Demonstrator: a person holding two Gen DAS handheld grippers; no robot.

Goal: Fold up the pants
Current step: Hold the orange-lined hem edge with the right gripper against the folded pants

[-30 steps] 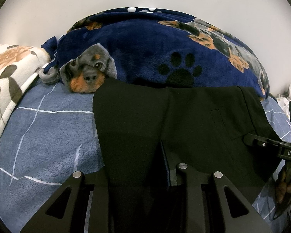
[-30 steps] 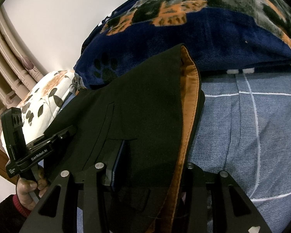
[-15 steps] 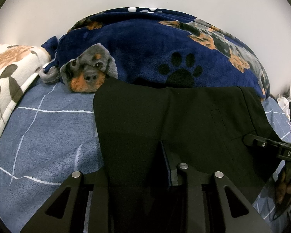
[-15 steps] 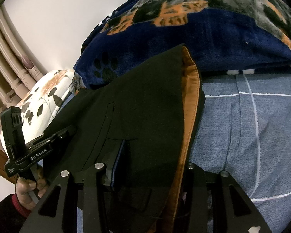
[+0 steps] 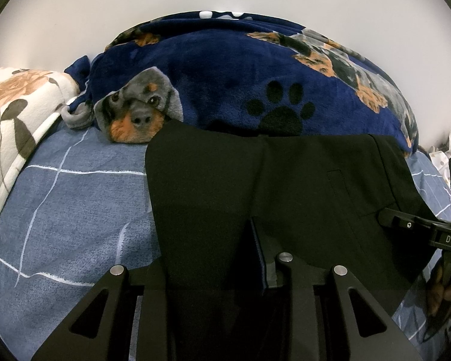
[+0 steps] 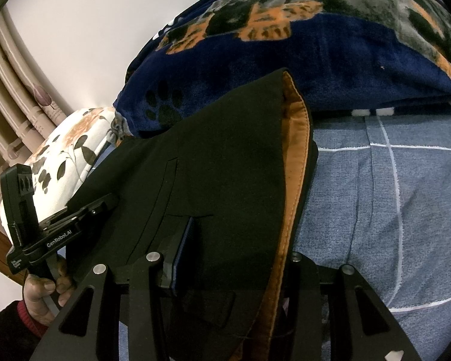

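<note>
**Both grippers pinching the near edge of the black pants on the bed**

Evidently the black pants (image 5: 255,186) are lying flat on the blue checked bedsheet (image 5: 69,210), their far edge touching the navy dog-print blanket (image 5: 225,75) heaped against the wall. The left gripper (image 5: 213,258) is clamping the near edge of the cloth between its fingers, and the right gripper (image 6: 234,249) is clamping the near edge at the waistband end, where the tan lining (image 6: 294,162) is showing. Holding two separated points on one edge is probably keeping that edge taut, so a fold can travel evenly away from the person.

In the left wrist view the garment's long axis is running left to right across the bed, roughly parallel to the blanket. The waistband is pointing toward the person's right, and the other end toward the floral pillow (image 5: 18,105). Judging from the compact outline, the pants are already partly folded.
</note>
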